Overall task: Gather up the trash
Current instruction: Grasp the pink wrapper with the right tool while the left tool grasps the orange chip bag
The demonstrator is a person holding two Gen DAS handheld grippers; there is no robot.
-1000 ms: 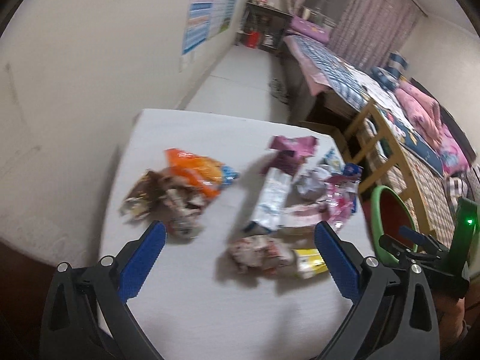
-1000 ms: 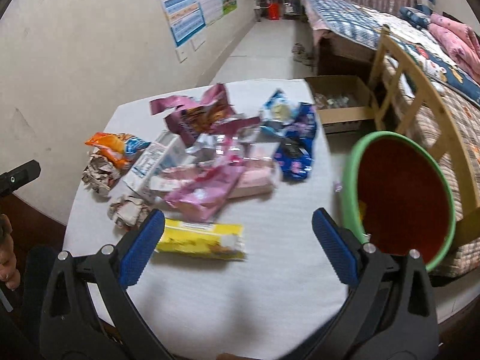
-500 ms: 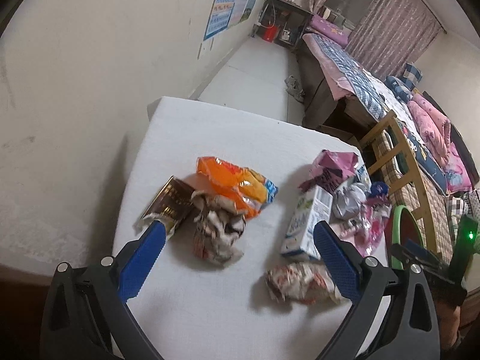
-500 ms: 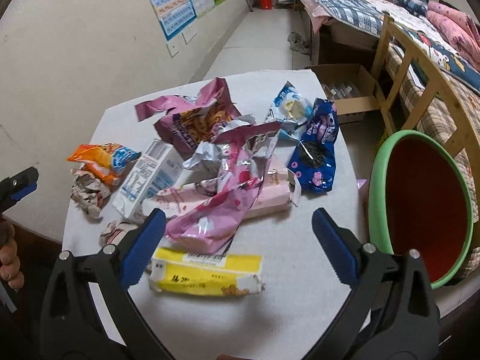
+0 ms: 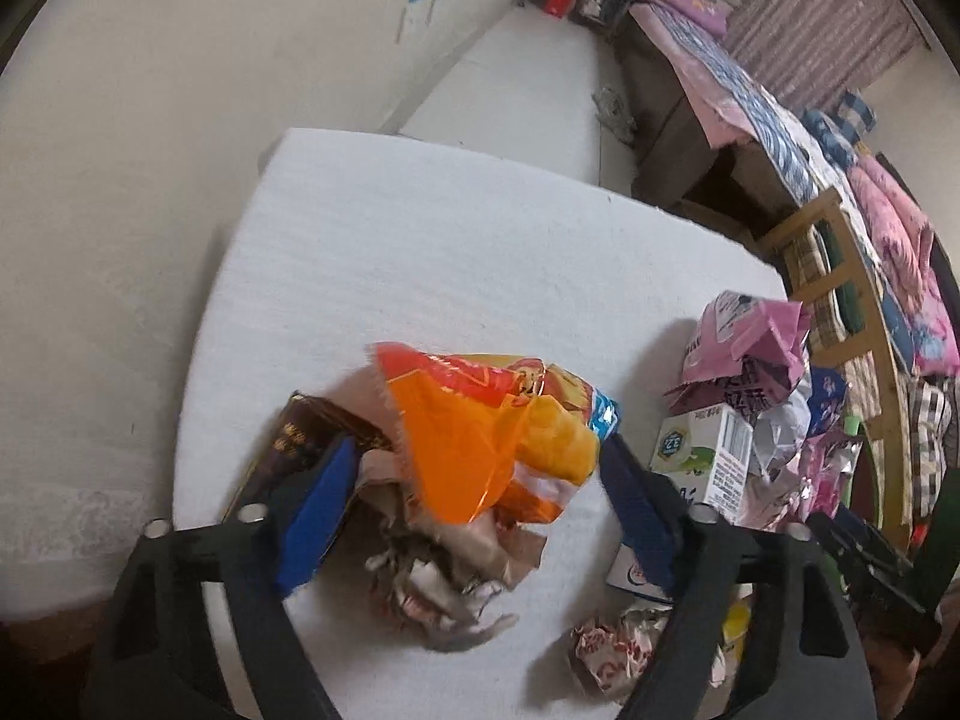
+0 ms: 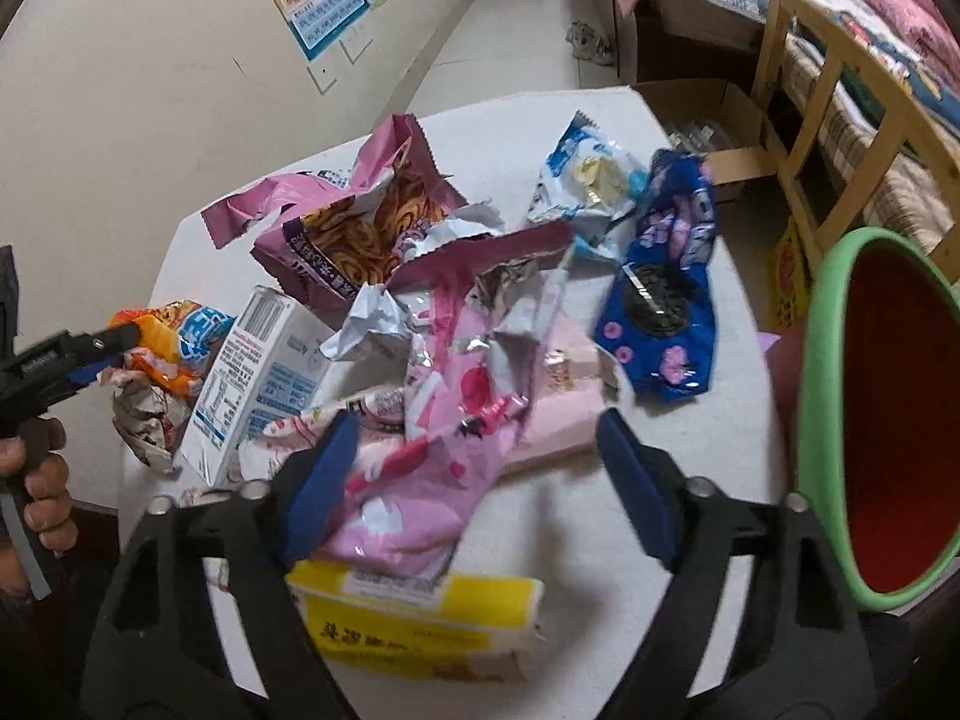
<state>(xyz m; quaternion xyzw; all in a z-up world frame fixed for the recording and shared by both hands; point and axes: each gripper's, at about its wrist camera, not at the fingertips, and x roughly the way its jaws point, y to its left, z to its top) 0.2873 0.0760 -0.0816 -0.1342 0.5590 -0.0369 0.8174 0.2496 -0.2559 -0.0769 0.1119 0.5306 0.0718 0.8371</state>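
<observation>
The left gripper [image 5: 474,480] was down over the table's [image 5: 420,252] left side, its jaws just closing in, partway shut now. Between them sat the orange bag [image 5: 486,438], piled on crumpled wrappers [image 5: 444,576]. The right pad looked close against the bag's edge; the left pad [image 5: 318,510] lay over a brown packet [image 5: 300,444], off the orange bag, so no firm grip there that could be seen. Just right of that stood a white carton [image 5: 708,456], then the pink bag [image 5: 744,348].

Over to the right gripper [image 6: 474,474]: jaws also closing, roughly half open. A pink wrapper [image 6: 432,456] lay between them, the left pad at its edge, the right pad clear. Below it lay a yellow pack [image 6: 414,618]. Further right lay a blue cookie bag [image 6: 666,312], and the green-rimmed bin [image 6: 822,396] stood at the table's right edge.
</observation>
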